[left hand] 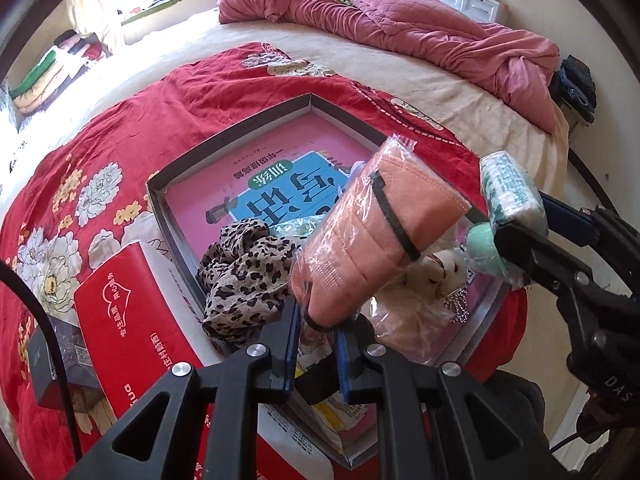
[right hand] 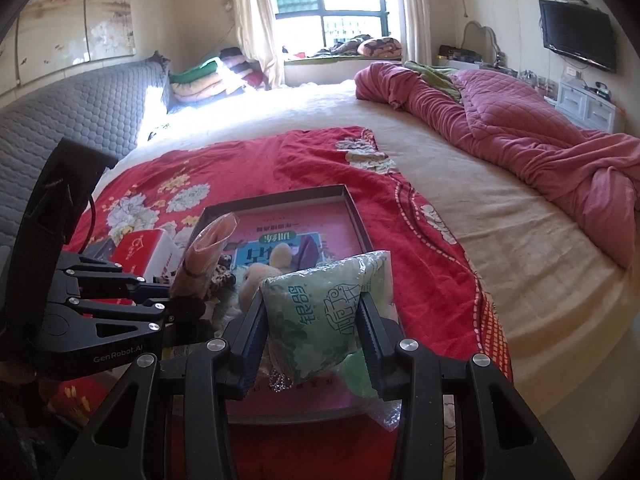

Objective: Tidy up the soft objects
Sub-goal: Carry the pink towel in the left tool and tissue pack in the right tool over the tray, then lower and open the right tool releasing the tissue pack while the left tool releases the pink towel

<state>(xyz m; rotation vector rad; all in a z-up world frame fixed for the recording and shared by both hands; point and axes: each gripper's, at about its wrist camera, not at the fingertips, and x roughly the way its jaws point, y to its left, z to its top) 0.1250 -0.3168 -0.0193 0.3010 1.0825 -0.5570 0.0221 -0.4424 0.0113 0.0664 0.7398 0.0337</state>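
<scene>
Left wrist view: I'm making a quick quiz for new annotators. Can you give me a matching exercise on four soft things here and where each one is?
Things:
1. peach mask pack
2. green tissue pack
3. leopard-print cloth
4. red tissue box

Places:
A. lying in the tray
B. in the right hand-held gripper
C. on the red blanket beside the tray
D. in the left hand-held gripper

Pairs: 1-D, 2-B, 3-A, 4-C

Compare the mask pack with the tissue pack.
The mask pack is salmon orange in clear wrap with a black strap; the tissue pack is white and green with printed characters. The mask pack is long and held by one end in the left gripper; the tissue pack is squat, clamped across by the right gripper. Both are held over the tray.
</scene>
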